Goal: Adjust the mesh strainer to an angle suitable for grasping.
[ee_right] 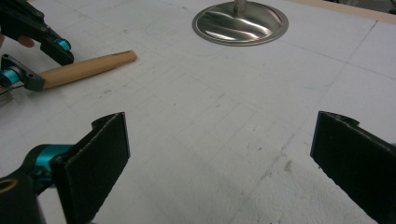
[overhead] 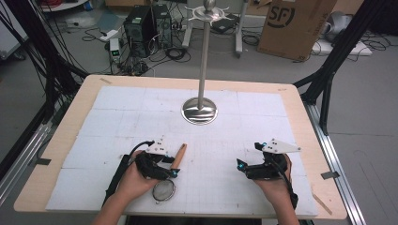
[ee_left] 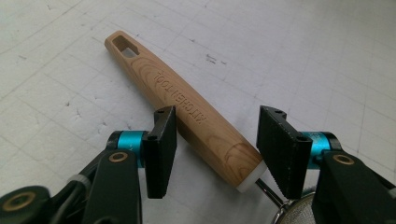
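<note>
The surface (overhead: 70,122) is a light wooden top with rounded corners, covered almost wholly by a white gridded mat (overhead: 263,140). On the mat, towards the far middle, stands a metal stand (overhead: 200,110) with a round shiny base and upright pole. Nearer the person lies a small mesh strainer (overhead: 165,189) with a wooden handle (ee_left: 182,109).

Even bright overhead light; glare on steel base (ee_right: 240,21); soft shadows, mild blur.
</note>
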A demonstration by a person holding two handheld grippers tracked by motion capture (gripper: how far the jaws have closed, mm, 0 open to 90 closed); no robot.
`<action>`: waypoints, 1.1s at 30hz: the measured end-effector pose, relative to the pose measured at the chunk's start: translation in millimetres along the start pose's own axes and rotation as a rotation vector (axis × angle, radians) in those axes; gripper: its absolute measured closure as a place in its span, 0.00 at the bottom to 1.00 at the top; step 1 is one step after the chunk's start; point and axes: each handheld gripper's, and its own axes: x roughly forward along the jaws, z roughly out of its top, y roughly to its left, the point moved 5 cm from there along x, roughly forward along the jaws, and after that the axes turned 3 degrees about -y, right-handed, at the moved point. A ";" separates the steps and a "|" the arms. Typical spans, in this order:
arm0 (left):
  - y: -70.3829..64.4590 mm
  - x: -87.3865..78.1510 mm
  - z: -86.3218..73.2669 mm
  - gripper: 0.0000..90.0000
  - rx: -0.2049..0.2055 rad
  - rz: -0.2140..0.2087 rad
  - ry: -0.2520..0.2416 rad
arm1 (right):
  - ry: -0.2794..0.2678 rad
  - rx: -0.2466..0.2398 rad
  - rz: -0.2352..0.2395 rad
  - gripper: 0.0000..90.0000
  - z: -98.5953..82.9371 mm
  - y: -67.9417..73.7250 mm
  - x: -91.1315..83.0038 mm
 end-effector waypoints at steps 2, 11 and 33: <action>-0.2 -0.3 0.1 0.55 -0.001 -0.004 0.000 | 0.001 0.000 0.000 0.04 -0.1 -0.1 -0.1; -2.5 -0.4 1.7 0.62 0.003 -0.032 -0.004 | 0.000 -0.001 0.001 0.04 -0.3 -0.6 0.3; -1.4 3.8 10.6 0.65 0.034 -0.041 0.088 | -0.009 0.010 -0.004 0.04 0.3 -2.0 -3.4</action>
